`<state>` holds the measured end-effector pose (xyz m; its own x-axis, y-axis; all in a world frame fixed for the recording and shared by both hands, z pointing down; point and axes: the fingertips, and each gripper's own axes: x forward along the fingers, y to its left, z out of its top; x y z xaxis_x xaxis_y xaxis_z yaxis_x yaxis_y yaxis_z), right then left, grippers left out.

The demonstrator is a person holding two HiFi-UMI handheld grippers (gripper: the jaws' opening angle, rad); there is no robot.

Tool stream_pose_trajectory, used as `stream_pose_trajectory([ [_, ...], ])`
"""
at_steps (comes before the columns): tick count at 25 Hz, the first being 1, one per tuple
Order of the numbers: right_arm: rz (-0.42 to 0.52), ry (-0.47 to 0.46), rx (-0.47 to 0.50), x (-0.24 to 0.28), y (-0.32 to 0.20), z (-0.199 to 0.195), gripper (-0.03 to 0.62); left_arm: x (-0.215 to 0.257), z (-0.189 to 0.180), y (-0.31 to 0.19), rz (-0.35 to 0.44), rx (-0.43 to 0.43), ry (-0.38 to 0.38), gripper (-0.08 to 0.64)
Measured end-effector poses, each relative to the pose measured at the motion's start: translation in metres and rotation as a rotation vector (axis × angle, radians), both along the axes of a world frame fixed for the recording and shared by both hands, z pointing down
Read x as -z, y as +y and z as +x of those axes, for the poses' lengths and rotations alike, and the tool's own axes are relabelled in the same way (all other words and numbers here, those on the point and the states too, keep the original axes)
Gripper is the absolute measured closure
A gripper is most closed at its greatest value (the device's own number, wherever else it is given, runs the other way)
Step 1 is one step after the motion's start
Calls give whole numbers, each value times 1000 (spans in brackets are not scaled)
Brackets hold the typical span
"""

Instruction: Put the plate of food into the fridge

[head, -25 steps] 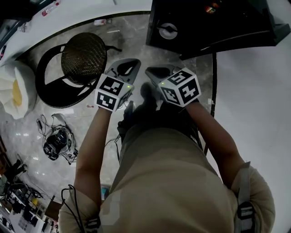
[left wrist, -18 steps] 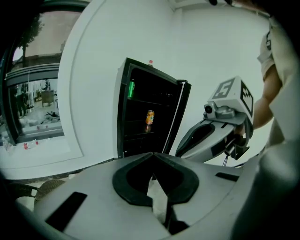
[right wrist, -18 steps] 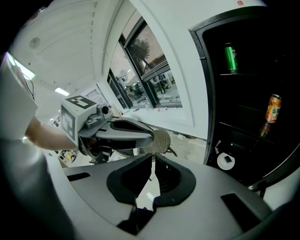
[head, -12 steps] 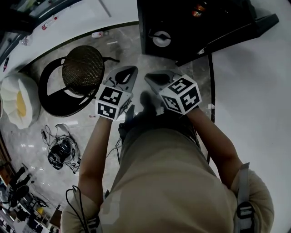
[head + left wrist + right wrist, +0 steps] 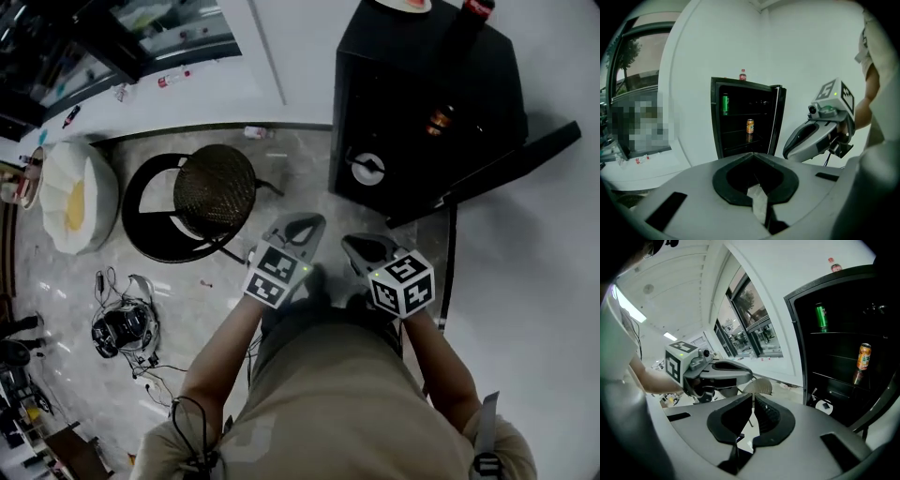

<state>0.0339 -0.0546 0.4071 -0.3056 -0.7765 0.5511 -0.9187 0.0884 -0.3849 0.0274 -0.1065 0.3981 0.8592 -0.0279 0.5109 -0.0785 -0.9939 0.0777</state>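
Both claws are empty. The left gripper has its jaws pressed together with nothing between them. The right gripper is the same, its tips meeting on air. They hang side by side in front of me, aimed toward the open mini fridge, whose door is swung out to the right.

The plate of food looks to be on the fridge's top near its far left corner, though the head view's upper edge cuts most of it off. A cola bottle stands toward the far right corner of the same top. Inside, a green can stands at the left edge of the upper shelf, and an orange can is near the middle of the shelf below.

I judge the job barely begun, so the step in hand is getting to the plate. I want both sets of jaws opened before I reach it. I would then take the rim from opposite sides, well clear of the bottle, and lift the plate level so nothing slides. The bottom shelf seems the freest place for it. The wicker stool on the floor to my left should stay out of my path.
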Motion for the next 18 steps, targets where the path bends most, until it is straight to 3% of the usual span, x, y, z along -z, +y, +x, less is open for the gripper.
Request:
stream_pose_trajectory([
  [11, 113, 71, -29, 37, 9, 16, 563, 38, 5, 23, 103, 1, 65, 551],
  [18, 181, 59, -4, 59, 17, 12, 563, 67, 5, 43, 102, 0, 128, 551],
])
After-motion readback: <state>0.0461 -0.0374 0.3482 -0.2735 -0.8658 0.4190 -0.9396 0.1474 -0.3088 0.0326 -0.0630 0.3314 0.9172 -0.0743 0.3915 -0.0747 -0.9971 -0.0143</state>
